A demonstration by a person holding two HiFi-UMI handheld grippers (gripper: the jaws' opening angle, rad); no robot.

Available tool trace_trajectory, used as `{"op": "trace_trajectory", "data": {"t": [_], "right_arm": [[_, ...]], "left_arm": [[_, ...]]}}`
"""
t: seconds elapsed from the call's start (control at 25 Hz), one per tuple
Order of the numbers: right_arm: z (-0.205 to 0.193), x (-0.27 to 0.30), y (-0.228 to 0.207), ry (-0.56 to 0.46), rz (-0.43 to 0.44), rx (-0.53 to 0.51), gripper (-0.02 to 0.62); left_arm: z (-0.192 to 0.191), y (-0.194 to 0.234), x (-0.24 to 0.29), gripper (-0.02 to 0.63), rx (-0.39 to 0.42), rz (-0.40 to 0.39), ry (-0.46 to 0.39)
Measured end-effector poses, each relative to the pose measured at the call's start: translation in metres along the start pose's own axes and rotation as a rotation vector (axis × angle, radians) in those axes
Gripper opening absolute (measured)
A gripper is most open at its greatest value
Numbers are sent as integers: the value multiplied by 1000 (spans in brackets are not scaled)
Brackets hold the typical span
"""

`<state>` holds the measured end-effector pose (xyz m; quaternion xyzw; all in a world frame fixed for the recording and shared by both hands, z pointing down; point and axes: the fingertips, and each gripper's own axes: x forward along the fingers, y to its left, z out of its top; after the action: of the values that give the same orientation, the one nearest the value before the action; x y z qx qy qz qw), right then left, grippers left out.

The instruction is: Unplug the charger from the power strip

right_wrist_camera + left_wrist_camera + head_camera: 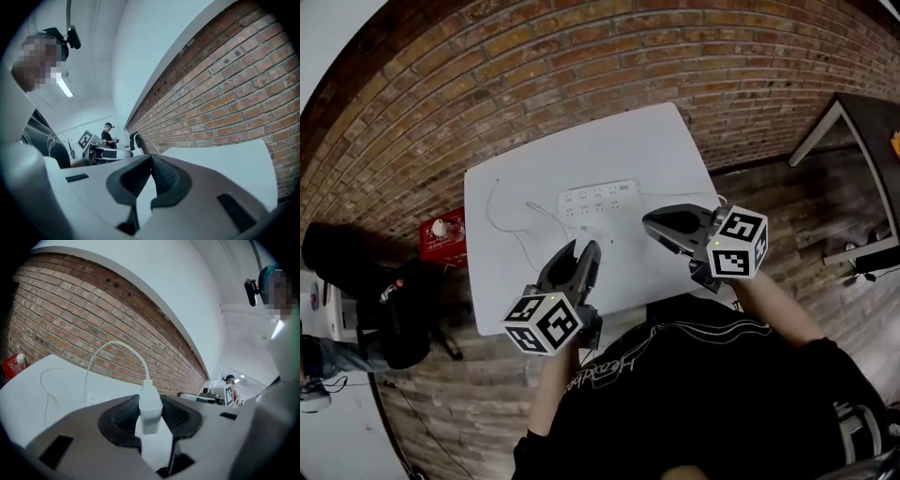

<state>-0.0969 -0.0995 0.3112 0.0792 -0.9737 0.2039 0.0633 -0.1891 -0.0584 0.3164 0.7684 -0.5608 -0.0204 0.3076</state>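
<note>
Two grippers: both hang in the air over the near part of the white surface (497, 281), each with its marker cube (542, 322) towards the person.
Left gripper (150, 399): gripping; its dark ribbed pads press on both sides of the charger (151, 416), which stands upright between them.
Charger: a small white block clamped in the left gripper, lifted clear of the power strip (598, 199) and not touching it; its prongs cannot be seen.
Cable (115, 345): thin and white; it leaves the charger's top end, arcs upward and drops to the surface. In the head view it lies in loose loops to the left of the power strip.
Power strip: white, lying flat on the surface towards the far edge, with its rows of sockets facing up. It lies beyond both grippers and apart from them.
Right gripper (151, 159): closed, its two jaws meeting with nothing between them. In the head view the right gripper hangs to the right of the left gripper, its tips pointing left over the surface near the power strip.
Brick wall (581, 56): runs behind the far edge of the surface.
Red box (442, 236): on the floor just beside the left edge of the surface.
Bystander (366, 291): in dark clothing, on the wooden floor near the red box.
</note>
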Motion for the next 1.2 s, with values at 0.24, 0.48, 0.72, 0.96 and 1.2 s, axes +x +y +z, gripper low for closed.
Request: {"op": "trace_trajectory", "data": {"t": [0.24,0.48,0.72,0.96,1.2], "right_arm": [[2,-17,34,-35,9,-20,-3],[3,-26,42,-48,9,-44,-3],[-8,-37,39,-41,-11,-33,-3],[-5,-45,46,-49,-9,-40,-3],[-4,-45,52,-56,2,-41,-3]], "left_arm": [[1,-16,-26,137,42,-11,-29],[-4,-25,-27,137,39,-20,-57],[-9,-35,-23,137,41,-31,-44],[-8,-47,-22,137,59,-45,-40],[-8,-53,-25,137,73,-49,-41]]}}
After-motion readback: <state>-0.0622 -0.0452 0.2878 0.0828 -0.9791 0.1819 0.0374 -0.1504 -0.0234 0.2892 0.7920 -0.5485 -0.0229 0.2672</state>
